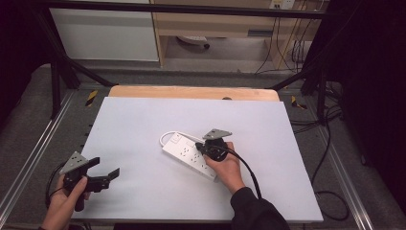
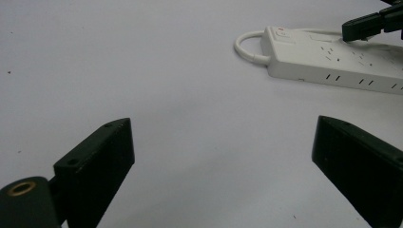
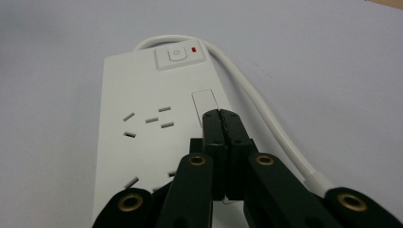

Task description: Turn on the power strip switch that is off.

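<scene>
A white power strip (image 1: 187, 154) lies slanted near the middle of the white table top (image 1: 143, 124), its white cable (image 1: 165, 136) looping at its far end. My right gripper (image 1: 202, 147) hovers just over the strip with its jaws pressed together and nothing between them. In the right gripper view the gripper's tip (image 3: 221, 115) sits above the strip (image 3: 138, 128), a short way before the power button (image 3: 176, 54) and its red light (image 3: 194, 49). My left gripper (image 1: 106, 168) is held at the front left, open and empty. The left gripper view shows the strip (image 2: 332, 59) far off.
A wooden board (image 1: 191, 92) edges the far side of the table top. Metal frame rails (image 1: 28, 158) run along both sides. Cables (image 1: 330, 143) lie on the floor at the right. A cabinet (image 1: 105, 33) stands beyond the table.
</scene>
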